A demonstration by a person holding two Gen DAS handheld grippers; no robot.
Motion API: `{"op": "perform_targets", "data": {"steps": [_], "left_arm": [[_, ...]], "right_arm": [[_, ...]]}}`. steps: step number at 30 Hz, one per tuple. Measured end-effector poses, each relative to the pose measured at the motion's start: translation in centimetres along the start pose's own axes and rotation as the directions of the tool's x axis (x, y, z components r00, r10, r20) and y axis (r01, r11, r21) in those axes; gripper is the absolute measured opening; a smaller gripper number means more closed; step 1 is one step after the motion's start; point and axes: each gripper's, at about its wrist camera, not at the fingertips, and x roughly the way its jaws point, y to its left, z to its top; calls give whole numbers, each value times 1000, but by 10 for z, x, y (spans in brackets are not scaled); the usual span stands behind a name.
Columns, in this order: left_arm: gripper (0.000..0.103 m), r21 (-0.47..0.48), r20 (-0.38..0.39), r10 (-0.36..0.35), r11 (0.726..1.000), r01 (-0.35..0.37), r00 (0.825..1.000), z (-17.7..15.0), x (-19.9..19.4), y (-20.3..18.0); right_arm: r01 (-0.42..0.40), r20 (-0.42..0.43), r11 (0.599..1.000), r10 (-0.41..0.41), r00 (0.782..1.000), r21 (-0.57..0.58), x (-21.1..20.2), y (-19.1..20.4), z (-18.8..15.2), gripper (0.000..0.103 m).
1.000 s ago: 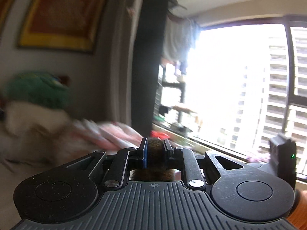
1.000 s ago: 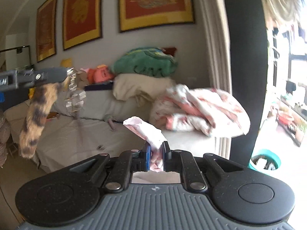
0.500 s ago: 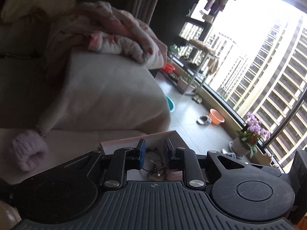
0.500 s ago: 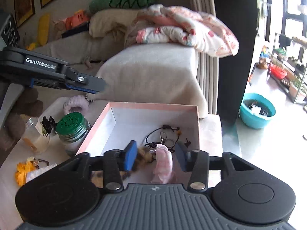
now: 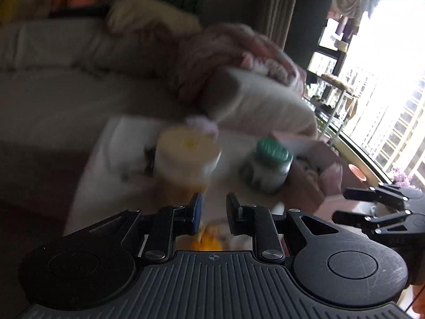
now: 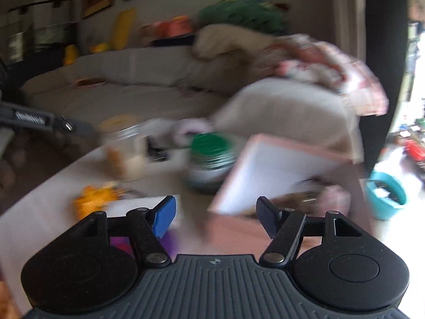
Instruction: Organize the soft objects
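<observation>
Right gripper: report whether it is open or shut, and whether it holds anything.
Open and empty. In the right wrist view the right gripper has its two blue-padded fingers spread wide apart, with only the table and the pink box showing between them.

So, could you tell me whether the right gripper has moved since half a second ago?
Yes. The right gripper has shifted left: the pink box, which lay straight ahead between its fingers, now sits off to the right.

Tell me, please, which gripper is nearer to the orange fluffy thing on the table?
Left. The left gripper hangs right over the orange fluffy thing, which shows between its open jaws; the right gripper sits beside it, further toward the box.
</observation>
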Motion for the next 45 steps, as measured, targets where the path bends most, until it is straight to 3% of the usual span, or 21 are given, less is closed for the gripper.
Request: {"op": "perform_targets", "data": {"steps": [3,8,11,14,17,20,22,24,28,31,34,37,42,45], "left_arm": [[22,36,-20,-15,999,16,1000,-20,2,-1],[22,234,-2,-17,972,17,1000,-34,5,-31],[22,200,-3,-60,978,59,998,-37,9,-30],[22,118,-20,-57,991,59,998,-40,9,-22],[22,62,-32,-59,996,61,998,-37,7,-15],[22,69,15,-32,997,31,999,-36,-4,-5],[22,55,56,-2,998,-2,998,-35,-11,5],[22,31,94,5,999,-8,996,-33,-15,15],[22,35,128,-1,999,-3,992,-28,-20,18],[22,114,116,-52,993,39,992,-26,-16,3],[22,223,56,-111,970,95,992,-28,-4,-20],[24,369,-57,-138,917,149,989,-39,15,-45],[27,546,-120,19,836,50,993,-54,46,-71],[27,567,-127,62,823,21,990,-51,49,-71]], "right_arm": [[-37,-41,999,37,998,-14,16,25,0,68],[-74,-95,996,69,993,-42,31,50,-3,68],[-75,-100,996,71,992,-38,40,53,4,68],[-90,-101,996,87,991,-23,60,53,21,68],[-95,-181,994,102,978,46,96,46,36,68],[-77,-256,993,97,962,89,118,42,37,68],[-92,-259,992,112,959,90,114,42,30,60],[-109,-261,991,125,957,75,102,40,24,28],[-65,-250,997,73,966,40,72,31,7,12],[-39,-232,997,55,971,74,50,16,-4,9],[-36,-204,995,54,977,90,30,9,-6,9],[-51,-186,997,62,981,60,19,12,-7,9],[-70,-170,997,73,983,23,14,21,-8,9],[-69,-157,997,73,985,31,13,21,-11,9]]}}
